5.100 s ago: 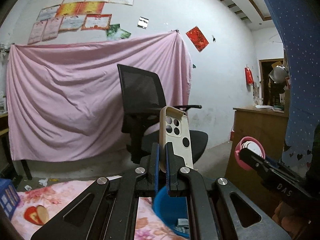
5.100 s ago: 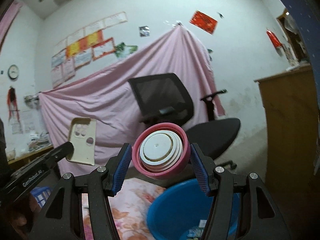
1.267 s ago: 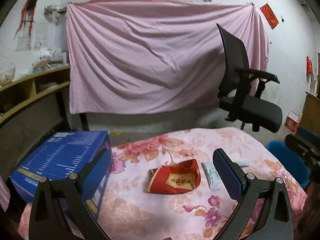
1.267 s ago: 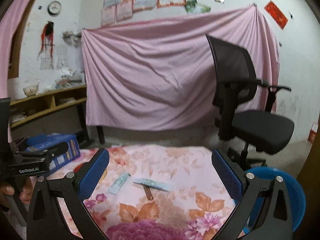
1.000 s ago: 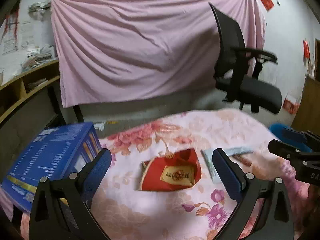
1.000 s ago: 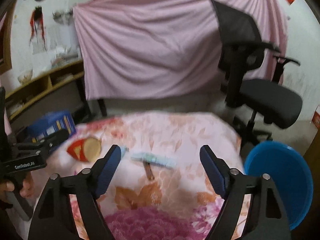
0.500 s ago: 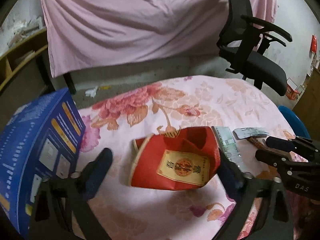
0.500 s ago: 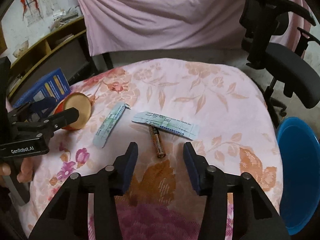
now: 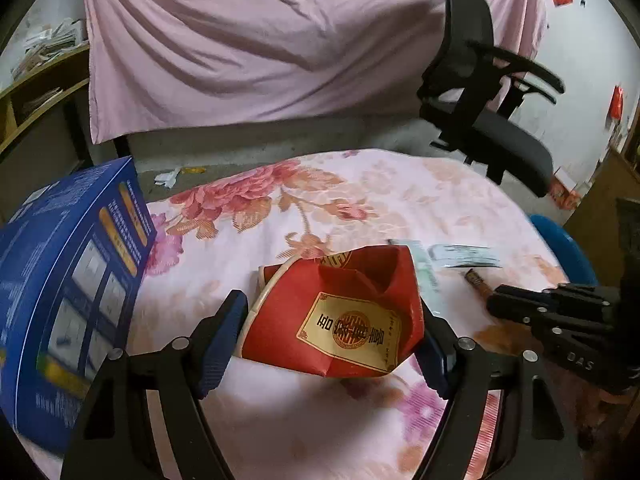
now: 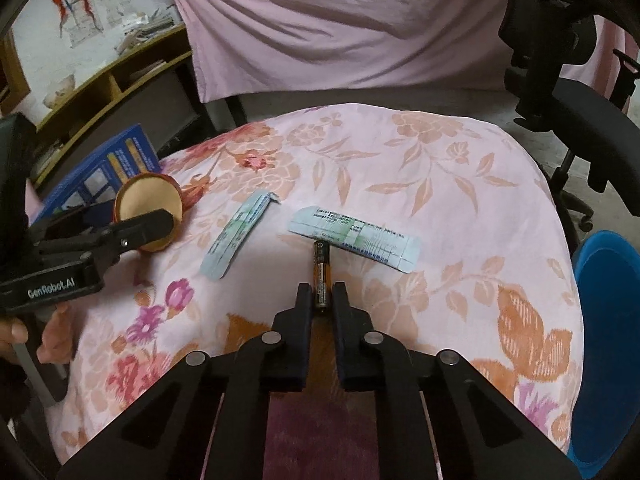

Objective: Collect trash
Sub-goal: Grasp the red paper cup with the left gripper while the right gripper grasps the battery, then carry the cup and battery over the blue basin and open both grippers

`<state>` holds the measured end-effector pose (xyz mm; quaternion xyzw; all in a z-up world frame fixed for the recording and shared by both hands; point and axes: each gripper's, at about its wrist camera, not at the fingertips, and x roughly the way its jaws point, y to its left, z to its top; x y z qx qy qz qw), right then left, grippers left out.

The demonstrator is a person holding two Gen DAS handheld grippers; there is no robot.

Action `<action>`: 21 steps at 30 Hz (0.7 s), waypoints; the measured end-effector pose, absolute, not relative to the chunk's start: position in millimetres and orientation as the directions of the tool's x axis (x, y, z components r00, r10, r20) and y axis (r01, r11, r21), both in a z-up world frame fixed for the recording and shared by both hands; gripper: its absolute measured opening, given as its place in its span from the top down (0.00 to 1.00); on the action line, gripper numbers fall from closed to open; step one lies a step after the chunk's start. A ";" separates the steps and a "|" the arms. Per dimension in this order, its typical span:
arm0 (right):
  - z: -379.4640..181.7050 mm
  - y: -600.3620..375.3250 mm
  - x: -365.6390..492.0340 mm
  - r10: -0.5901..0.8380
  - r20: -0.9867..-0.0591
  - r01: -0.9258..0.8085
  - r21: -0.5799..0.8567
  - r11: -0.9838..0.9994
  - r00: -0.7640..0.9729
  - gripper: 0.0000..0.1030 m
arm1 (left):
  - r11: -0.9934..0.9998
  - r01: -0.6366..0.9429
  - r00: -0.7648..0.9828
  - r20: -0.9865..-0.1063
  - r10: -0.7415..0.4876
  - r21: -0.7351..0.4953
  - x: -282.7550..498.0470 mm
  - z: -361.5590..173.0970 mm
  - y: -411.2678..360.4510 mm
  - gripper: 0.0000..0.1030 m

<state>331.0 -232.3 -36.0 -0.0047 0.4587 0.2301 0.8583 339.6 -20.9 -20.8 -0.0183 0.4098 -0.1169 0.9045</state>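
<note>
The right gripper (image 10: 322, 294) has its jaws closed on the near end of a battery (image 10: 321, 276). The battery lies flat on the flowered cloth (image 10: 440, 168) that covers the counter, and its far end touches or slips just under a long white-and-green wrapper (image 10: 356, 239). A second, narrower wrapper (image 10: 236, 236) lies to the left of the battery, apart from it. In the left wrist view the same gripper (image 9: 520, 306) shows at the right edge, tips down at the battery (image 9: 478, 282).

The left gripper (image 9: 328, 340) has its jaws closing around a crushed red paper cup (image 9: 340, 312). The cup lies on its side between the blue pads (image 9: 224, 340), its rim toward the left pad and its dented base toward the right. Whether the pads press on it yet cannot be told; a narrow gap seems to show at the left pad. From the right wrist view the cup (image 10: 148, 210) shows its open mouth, and the left gripper (image 10: 152, 226) reaches across in front of it. A person's hand (image 10: 24, 332) holds that gripper at the left edge.

A blue printed box (image 9: 68, 288) stands at the left edge of the counter, just beside the cup. A blue basin (image 10: 604, 344) sits low beside the counter on the right. Beyond the counter hangs a pink sheet (image 9: 280, 40), with a black office chair (image 9: 492, 120) in front of it to the right.
</note>
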 end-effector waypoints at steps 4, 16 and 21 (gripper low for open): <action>-26.3 -245.9 317.6 0.429 -0.744 -0.395 0.239 0.887 0.512 0.92 | 0.973 0.183 0.694 -0.683 -0.229 -0.140 317.9 -9.0 -29.4 0.29; 39.8 -313.3 253.5 0.443 -0.411 -0.369 0.249 0.895 0.797 0.92 | 0.971 0.210 0.840 -0.487 -0.239 -0.116 279.4 49.7 -89.4 0.29; 62.4 -345.8 237.4 0.397 -0.280 -0.330 0.257 0.908 0.874 0.92 | 0.962 0.258 0.878 -0.393 -0.274 -0.094 267.3 74.6 -122.7 0.29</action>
